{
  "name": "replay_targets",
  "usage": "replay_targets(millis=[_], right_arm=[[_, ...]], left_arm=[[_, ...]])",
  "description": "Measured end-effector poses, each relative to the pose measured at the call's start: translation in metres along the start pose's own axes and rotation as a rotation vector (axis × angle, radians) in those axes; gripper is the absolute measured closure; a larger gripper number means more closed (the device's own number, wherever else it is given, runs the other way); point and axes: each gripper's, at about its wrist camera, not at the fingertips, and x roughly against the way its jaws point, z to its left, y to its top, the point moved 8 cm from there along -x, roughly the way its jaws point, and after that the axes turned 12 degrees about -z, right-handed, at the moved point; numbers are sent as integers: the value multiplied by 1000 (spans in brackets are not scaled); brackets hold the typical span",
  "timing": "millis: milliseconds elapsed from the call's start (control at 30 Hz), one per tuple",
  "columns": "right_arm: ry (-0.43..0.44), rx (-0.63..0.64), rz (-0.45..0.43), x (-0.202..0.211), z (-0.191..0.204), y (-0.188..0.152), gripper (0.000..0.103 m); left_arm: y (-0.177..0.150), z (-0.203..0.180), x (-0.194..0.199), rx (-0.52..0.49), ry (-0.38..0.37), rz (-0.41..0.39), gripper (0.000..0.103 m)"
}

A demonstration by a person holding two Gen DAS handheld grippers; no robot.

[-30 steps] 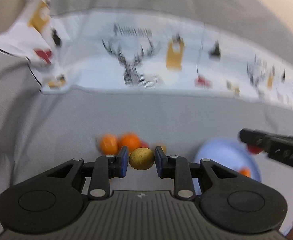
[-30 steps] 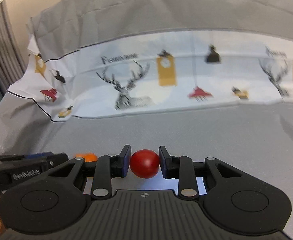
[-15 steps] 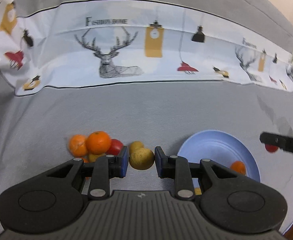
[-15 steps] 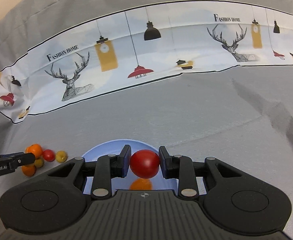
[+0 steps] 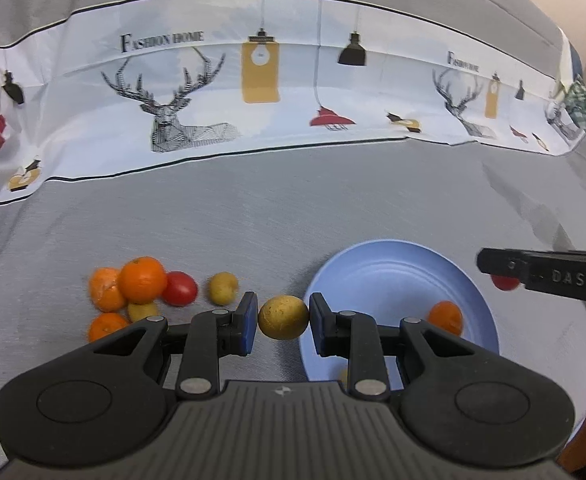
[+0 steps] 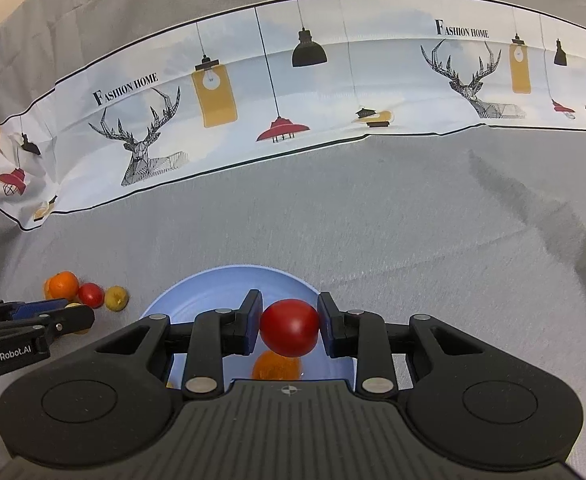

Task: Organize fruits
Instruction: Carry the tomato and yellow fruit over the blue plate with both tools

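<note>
Carrying fruit on both sides: the left gripper (image 5: 283, 317) fingers clamp a yellow fruit (image 5: 283, 317) just short of the blue plate (image 5: 377, 268) rim, while the right gripper (image 6: 289, 327) pinches a red tomato (image 6: 289, 327) above the plate's orange (image 6: 275, 366). Best lower before letting go, or they'll likely roll off toward the pile (image 5: 141, 284) further out.

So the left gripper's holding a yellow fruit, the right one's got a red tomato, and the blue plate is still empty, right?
Not quite. The blue plate is not empty: the left wrist view shows an orange fruit lying in it. The rest holds: the left gripper grips the yellow fruit, the right gripper the red tomato.
</note>
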Motion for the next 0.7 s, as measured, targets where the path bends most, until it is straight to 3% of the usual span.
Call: replay_targets(millis=[300, 700], right_arm=[[8, 18, 14, -4, 7, 0, 72], [27, 48, 43, -7, 14, -5, 72]], left_arm=[[-23, -52, 0, -110, -192, 58, 72], [-40, -75, -5, -162, -245, 94, 72]])
